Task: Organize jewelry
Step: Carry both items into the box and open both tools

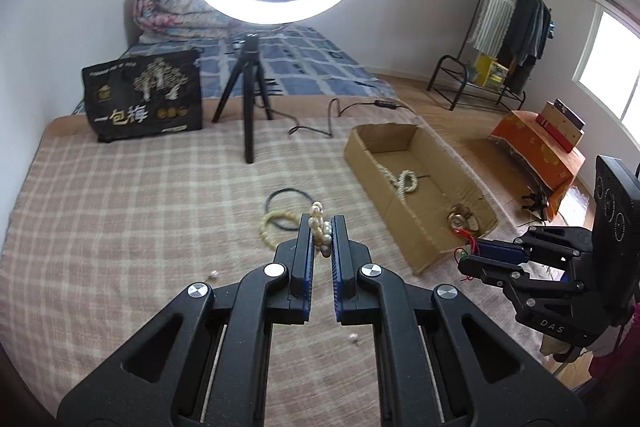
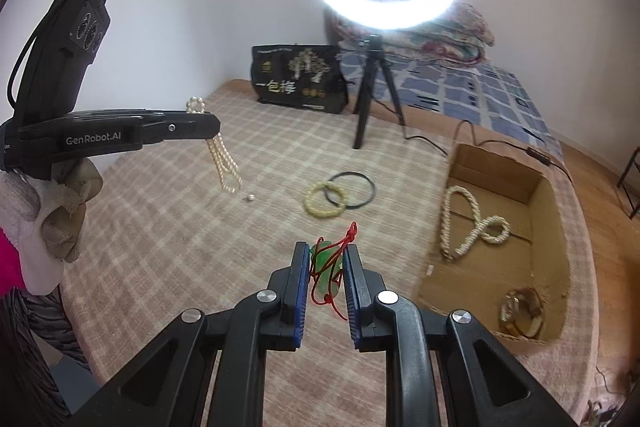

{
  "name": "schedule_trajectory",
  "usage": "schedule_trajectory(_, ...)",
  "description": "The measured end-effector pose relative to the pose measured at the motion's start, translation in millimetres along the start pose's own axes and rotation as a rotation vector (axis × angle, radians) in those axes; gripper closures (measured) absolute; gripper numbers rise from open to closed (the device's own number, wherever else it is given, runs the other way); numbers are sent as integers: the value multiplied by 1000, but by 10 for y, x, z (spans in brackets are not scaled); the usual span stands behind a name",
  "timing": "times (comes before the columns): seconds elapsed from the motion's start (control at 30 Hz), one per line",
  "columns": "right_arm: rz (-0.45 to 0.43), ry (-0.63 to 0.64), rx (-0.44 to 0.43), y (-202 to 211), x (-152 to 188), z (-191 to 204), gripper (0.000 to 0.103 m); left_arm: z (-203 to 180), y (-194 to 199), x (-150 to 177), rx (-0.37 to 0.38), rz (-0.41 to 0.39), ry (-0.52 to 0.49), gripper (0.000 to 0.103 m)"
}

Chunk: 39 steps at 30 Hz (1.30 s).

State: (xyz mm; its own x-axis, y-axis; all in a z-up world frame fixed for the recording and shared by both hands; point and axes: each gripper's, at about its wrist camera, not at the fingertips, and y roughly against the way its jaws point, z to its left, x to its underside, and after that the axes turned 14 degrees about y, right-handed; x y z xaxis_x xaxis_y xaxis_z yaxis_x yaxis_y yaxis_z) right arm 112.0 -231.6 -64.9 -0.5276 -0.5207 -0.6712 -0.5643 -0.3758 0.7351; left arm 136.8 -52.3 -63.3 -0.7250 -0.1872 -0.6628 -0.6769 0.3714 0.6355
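Observation:
My left gripper (image 1: 322, 223) is shut on a pearl necklace (image 1: 320, 233) and holds it above the checked bed cover; in the right wrist view the pearl strands (image 2: 224, 163) hang from it. My right gripper (image 2: 326, 255) is shut on a green pendant with a red cord (image 2: 330, 269), left of the cardboard box (image 2: 532, 203). In the left wrist view the right gripper (image 1: 466, 257) is by the box's near corner. The box (image 1: 360, 155) holds a beaded necklace (image 2: 472, 227) and a gold-coloured piece (image 2: 520, 311). A yellow bead bracelet (image 2: 322, 203) and a black ring (image 2: 352, 189) lie on the bed.
Loose pearls (image 2: 250, 198) lie on the cover, one also near my left gripper (image 1: 353, 337). A ring light on a tripod (image 2: 370, 83), its cable (image 2: 468, 135) and a black bag (image 2: 298, 79) stand at the back. A clothes rack (image 1: 508, 39) is beyond the bed.

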Motion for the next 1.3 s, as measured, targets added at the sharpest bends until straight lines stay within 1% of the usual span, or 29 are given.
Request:
schedule_trajectory(0.17,-1,-58,37,140,106,-283,88,-329,-139,-83,35,-3,-38,97)
schedule_trajectory(0.33,17,-92,65,183,201,-513,88,-609,-346,-185,66,10,-59,97)
schedule_trajectory(0.7,56,-151,103,162,393,-954,88,-1177,-877,-385,109,25,-115,97)
schedule_trajectory(0.83,63,-156,103,125,431,-1034,88,-1342,-1074,-440,122,34,-125,97)
schedule_trajectory(1.1,85,-157,95,-3,496,-1143,88,-1554,-1472,-434,123,68,-138,97)
schedule_trajectory(1.3,97,-182,85,-93,556,-1242,87,-1587,-1692,-412,109,89,-137,97)
